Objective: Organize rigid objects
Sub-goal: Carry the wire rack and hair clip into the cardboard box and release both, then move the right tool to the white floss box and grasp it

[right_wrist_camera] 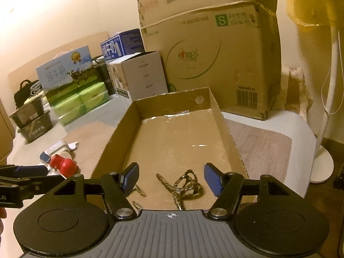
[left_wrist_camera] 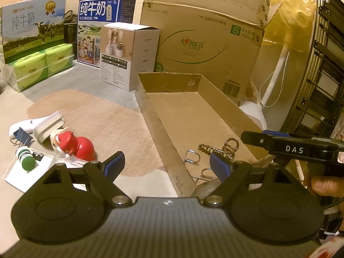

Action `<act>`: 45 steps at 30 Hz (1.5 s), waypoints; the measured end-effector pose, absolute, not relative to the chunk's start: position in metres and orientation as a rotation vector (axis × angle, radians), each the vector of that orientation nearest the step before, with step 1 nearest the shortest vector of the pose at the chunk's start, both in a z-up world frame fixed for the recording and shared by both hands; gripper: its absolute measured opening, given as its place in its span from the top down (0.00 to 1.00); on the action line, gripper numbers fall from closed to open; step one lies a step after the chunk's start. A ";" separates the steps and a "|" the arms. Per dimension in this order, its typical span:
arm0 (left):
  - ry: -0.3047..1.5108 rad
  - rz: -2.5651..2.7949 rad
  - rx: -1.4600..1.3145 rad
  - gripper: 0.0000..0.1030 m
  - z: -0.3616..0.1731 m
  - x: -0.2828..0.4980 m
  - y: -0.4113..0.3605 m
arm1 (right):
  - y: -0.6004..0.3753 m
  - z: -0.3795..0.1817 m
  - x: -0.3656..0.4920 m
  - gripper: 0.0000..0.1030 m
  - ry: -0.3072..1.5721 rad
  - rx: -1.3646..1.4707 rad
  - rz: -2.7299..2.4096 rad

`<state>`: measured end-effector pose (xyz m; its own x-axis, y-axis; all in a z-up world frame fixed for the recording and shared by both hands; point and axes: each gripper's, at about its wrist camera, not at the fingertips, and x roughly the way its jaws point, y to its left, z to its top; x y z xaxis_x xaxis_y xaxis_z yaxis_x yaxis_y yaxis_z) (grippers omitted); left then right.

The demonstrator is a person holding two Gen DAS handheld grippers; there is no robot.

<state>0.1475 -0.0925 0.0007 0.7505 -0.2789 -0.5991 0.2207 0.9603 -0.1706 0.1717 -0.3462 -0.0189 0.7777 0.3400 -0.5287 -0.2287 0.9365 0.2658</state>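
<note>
A shallow cardboard tray (left_wrist_camera: 159, 124) (right_wrist_camera: 114, 137) lies on the rug. On its floor at the near end are a keychain with a patterned strap (right_wrist_camera: 182, 185) (left_wrist_camera: 217, 148) and some bent wire hooks (left_wrist_camera: 191, 157). My right gripper (right_wrist_camera: 172, 173) hangs open just above the keychain, its blue pads apart and off it. My left gripper (left_wrist_camera: 166, 163) is open over the tray's near left wall, holding nothing. Left of the tray lie a red bottle (left_wrist_camera: 83, 148) (right_wrist_camera: 66, 166), a green-capped bottle (left_wrist_camera: 25, 159), a blue binder clip (left_wrist_camera: 21, 136) and a white charger (left_wrist_camera: 47, 126).
Behind the tray stand a large cardboard box (left_wrist_camera: 204, 38), a white product box (left_wrist_camera: 129, 53), milk cartons (left_wrist_camera: 103, 13) and green tissue packs (left_wrist_camera: 43, 64). A fan stand (right_wrist_camera: 322, 129) and a dark rack (left_wrist_camera: 322, 64) are at the right. A thumb (left_wrist_camera: 324, 185) shows.
</note>
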 end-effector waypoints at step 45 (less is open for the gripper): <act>0.675 0.072 -0.043 0.16 0.001 0.084 0.099 | -0.169 -0.006 0.131 0.23 0.622 -0.089 0.631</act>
